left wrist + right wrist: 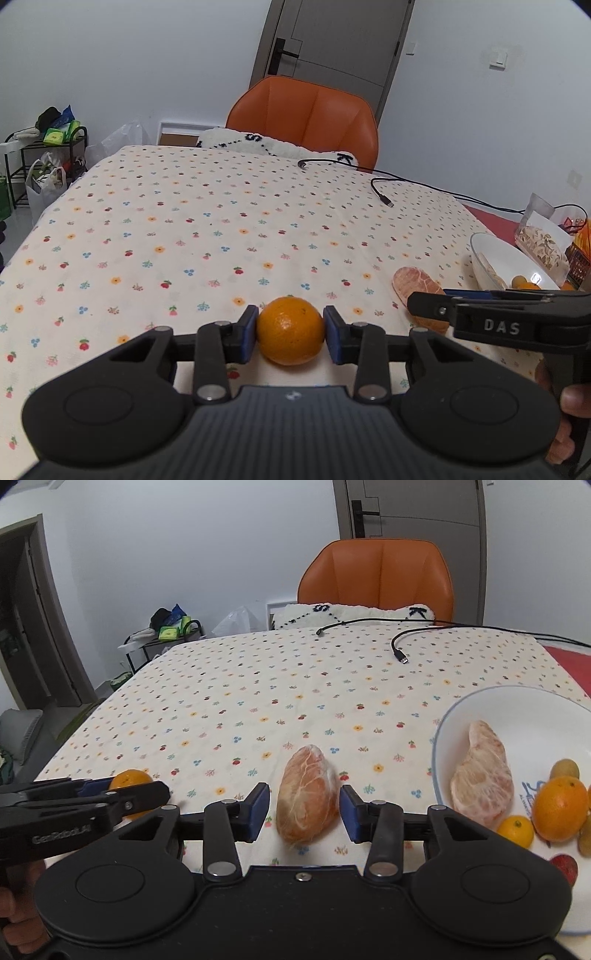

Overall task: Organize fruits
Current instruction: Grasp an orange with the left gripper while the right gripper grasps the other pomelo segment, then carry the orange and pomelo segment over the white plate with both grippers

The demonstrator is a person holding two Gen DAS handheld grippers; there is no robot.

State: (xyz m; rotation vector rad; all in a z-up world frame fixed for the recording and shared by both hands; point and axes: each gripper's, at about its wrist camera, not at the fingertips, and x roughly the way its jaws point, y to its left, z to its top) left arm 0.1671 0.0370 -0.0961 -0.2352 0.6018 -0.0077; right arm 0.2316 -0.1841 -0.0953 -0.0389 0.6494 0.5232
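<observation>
Both tools sit low over the flower-print cloth on the tabletop (pixel 258 686), each straddling a fruit. Left tool (pixel 290 334) has its blue pads touching either side of a round orange citrus fruit (pixel 290 330), so it looks clamped on it, though the fruit appears to rest on the cloth. Right tool (pixel 304 812) is spread, with a visible gap on both sides of a peeled, pinkish pomelo segment wrapped in its white membrane (pixel 307 792), which lies on the cloth between the pads. Just to the right stands a white ceramic bowl (pixel 491 705) already holding a second peeled segment (pixel 482 773), another orange (pixel 560 808) and some smaller yellow fruits, which is probably where these two belong. The risks are mostly about grip. The round orange is held only at two small contact spots, so a tilt during lifting could let it roll out. The soft segment could be crushed or torn if squeezed hard, or slip if squeezed lightly. With both tools so near each other, carrying toward the bowl together could make them collide.
</observation>
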